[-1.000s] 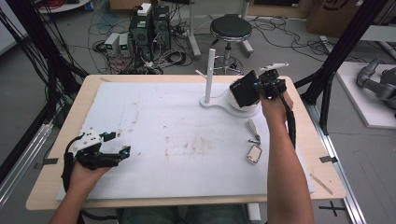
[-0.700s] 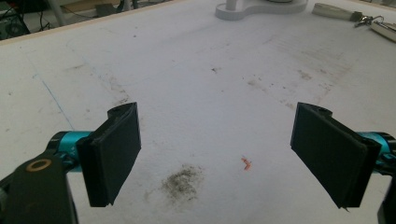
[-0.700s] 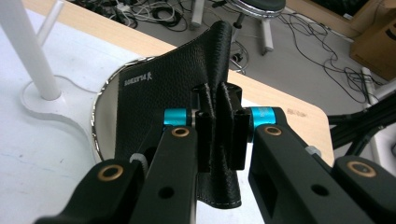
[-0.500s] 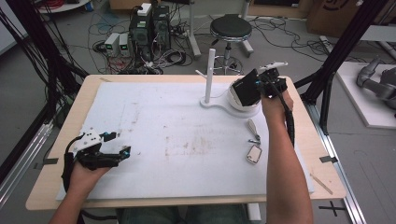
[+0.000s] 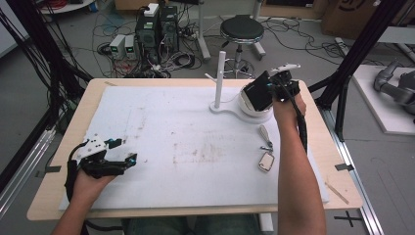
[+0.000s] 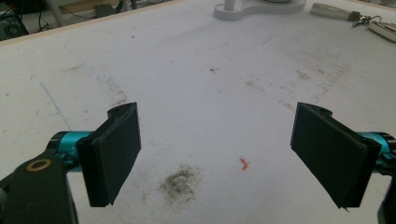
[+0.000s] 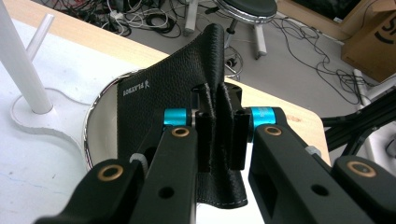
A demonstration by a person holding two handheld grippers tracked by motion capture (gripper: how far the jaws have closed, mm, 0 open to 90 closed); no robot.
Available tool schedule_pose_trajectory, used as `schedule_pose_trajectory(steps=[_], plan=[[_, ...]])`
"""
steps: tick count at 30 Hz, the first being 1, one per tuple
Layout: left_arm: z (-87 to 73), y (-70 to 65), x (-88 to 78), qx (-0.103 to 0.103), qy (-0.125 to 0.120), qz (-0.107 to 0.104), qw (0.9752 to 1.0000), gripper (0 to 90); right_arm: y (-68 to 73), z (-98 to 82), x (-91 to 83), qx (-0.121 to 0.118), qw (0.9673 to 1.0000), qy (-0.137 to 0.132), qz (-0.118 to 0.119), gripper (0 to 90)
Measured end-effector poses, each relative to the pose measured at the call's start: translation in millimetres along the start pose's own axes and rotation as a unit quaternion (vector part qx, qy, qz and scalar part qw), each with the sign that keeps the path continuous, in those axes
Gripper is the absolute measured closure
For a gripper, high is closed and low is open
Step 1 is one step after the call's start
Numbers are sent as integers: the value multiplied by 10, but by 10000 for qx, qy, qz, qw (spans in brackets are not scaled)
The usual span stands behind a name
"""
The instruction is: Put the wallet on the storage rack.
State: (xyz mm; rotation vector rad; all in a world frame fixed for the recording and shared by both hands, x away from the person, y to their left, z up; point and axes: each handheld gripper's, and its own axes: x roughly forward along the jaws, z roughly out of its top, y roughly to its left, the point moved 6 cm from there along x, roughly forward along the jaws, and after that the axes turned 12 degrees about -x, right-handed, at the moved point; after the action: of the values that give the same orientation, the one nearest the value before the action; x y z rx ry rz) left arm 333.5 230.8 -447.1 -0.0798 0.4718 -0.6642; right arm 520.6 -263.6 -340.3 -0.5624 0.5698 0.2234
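Toward the upper right of the high view, the right gripper (image 5: 274, 88) hovered over a round white dish (image 5: 254, 108) with its jaws clamped on a black leather wallet (image 5: 258, 94), which hung tilted above the dish's rim. Seen through the right gripper view, the wallet (image 7: 187, 88) rose up the middle of the frame, its leather pinched into a fold between the two black pads of the right gripper (image 7: 219, 140), and small pale lettering showed on its face at the left. Beneath it the dish (image 7: 100, 126) curved in from the left, edged with a shiny rim. Left of the dish in the high view stood a white stand (image 5: 220, 78) with a tall post and a short side peg, its flat base touching the dish. Lower in the frame, just left of the person's right forearm, a bunch of keys (image 5: 266, 152) with a pale fob lay on the white table mat (image 5: 195, 147). At the lower left of the high view, the left gripper (image 5: 122, 161) rested low over the mat, well apart from everything else. Its jaws stood wide apart in the left gripper view, the left gripper (image 6: 219, 154) framing only stained mat between the pads, with a tiny orange scrap (image 6: 244, 163) lying there.
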Motion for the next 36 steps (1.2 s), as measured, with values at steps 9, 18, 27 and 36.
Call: schedule_pose_trajectory(steps=[9, 18, 27, 36], plan=[[5, -6, -4, 11, -6, 0, 10000, 161, 50, -16, 34, -79, 10000, 21, -58, 859], [0, -3, -3, 7, 4, 0, 10000, 161, 42, 12, 54, -77, 9999, -58, -143, 860], [-1, -15, 1, 16, 10, -25, 10000, 161, 10, 21, 85, -49, 9997, -120, -200, 860], [-7, -25, 10, 26, 25, -46, 10000, 161, -10, 46, 124, -295, 9988, -233, -302, 860]])
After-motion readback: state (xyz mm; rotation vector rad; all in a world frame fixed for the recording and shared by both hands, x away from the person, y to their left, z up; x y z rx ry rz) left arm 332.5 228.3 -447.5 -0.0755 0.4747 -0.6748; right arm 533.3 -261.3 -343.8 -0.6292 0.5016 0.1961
